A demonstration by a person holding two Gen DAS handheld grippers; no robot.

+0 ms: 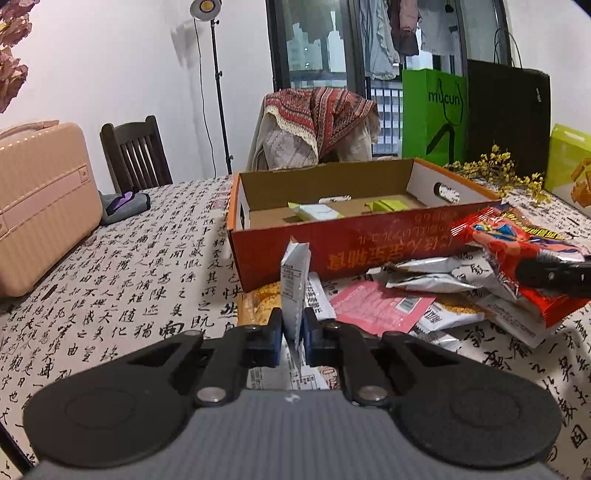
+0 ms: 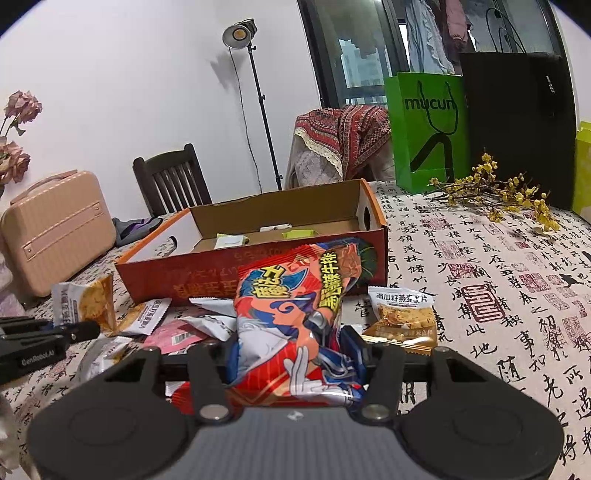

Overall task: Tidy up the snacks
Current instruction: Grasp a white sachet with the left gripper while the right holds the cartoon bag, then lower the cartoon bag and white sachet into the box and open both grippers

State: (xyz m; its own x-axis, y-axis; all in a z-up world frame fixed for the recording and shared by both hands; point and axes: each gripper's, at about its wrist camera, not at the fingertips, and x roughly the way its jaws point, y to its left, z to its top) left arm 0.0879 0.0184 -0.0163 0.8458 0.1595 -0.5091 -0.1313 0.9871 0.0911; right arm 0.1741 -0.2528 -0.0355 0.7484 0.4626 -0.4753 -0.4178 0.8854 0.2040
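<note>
2 grippers: the left gripper (image 1: 293,325) clamps 1 white packet (image 1: 293,280), and the right gripper (image 2: 291,347) clamps 1 red snack bag (image 2: 295,295). 1 cardboard box (image 2: 258,273) sits at 12 o'clock from them, with 3 small packets (image 1: 317,212) showing inside. Among the loose packets (image 2: 173,336), at least 4 lie heaped at 9 o'clock from the red bag. 1 pumpkin-oat packet (image 2: 402,317) lies at 3 o'clock; overlaps hide any more.

Further back are:
- 2 chairs (image 2: 170,184)
- 1 lamp (image 2: 238,35)
- 2 paper bags: 1 green bag (image 2: 424,133) and 1 black bag (image 2: 517,122)
- 1 pink case (image 2: 55,229)
- 1 yellow flower sprig (image 2: 498,188)
</note>
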